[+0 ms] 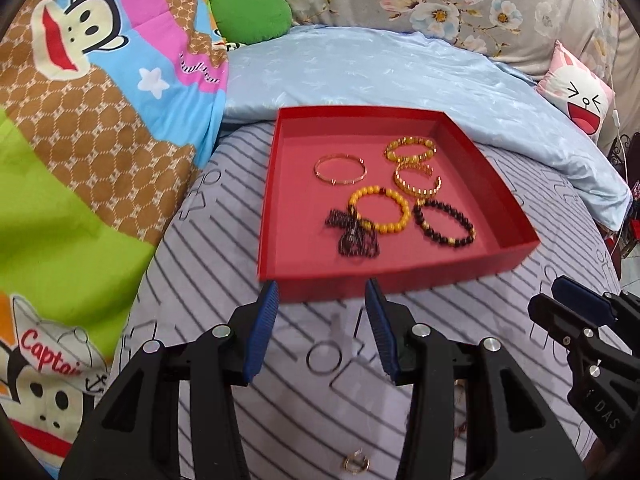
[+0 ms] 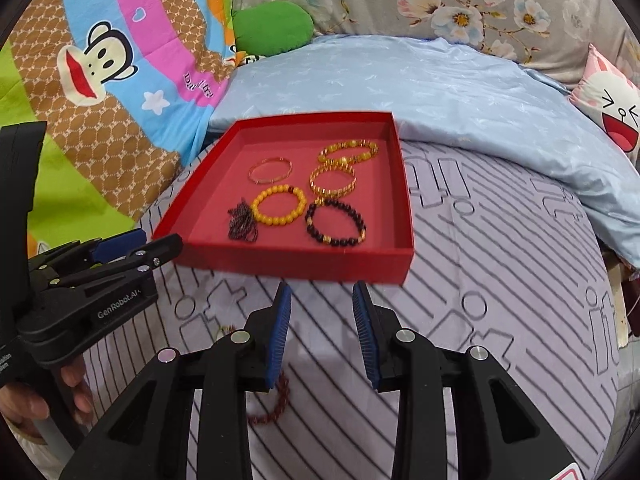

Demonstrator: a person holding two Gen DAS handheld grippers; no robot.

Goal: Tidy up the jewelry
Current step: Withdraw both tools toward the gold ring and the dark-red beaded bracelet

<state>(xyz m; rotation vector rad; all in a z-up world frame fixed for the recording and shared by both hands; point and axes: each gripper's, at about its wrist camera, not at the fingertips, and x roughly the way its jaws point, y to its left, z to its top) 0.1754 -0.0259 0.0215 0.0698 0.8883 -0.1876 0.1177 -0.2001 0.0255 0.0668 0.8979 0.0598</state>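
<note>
A red tray (image 1: 400,276) (image 2: 296,258) lies on the striped bed sheet and holds several bracelets: a thin gold bangle (image 1: 340,169) (image 2: 270,171), a yellow bead bracelet (image 1: 379,210) (image 2: 279,204), a dark bead bracelet (image 1: 444,223) (image 2: 335,222), two gold bracelets (image 1: 418,180) (image 2: 333,180) and a dark bead bundle (image 1: 354,234) (image 2: 243,222). My left gripper (image 1: 322,294) is open and empty just short of the tray's near wall. My right gripper (image 2: 322,294) is open and empty, also near the tray. A dark red bead bracelet (image 2: 276,404) lies on the sheet under the right gripper. A small gold ring (image 1: 355,462) lies under the left gripper.
A cartoon monkey quilt (image 1: 80,120) lies to the left, a light blue blanket (image 1: 400,68) behind the tray, a green cushion (image 1: 250,14) and a bunny pillow (image 1: 576,96) further back. The right gripper shows at the left wrist view's right edge (image 1: 580,312).
</note>
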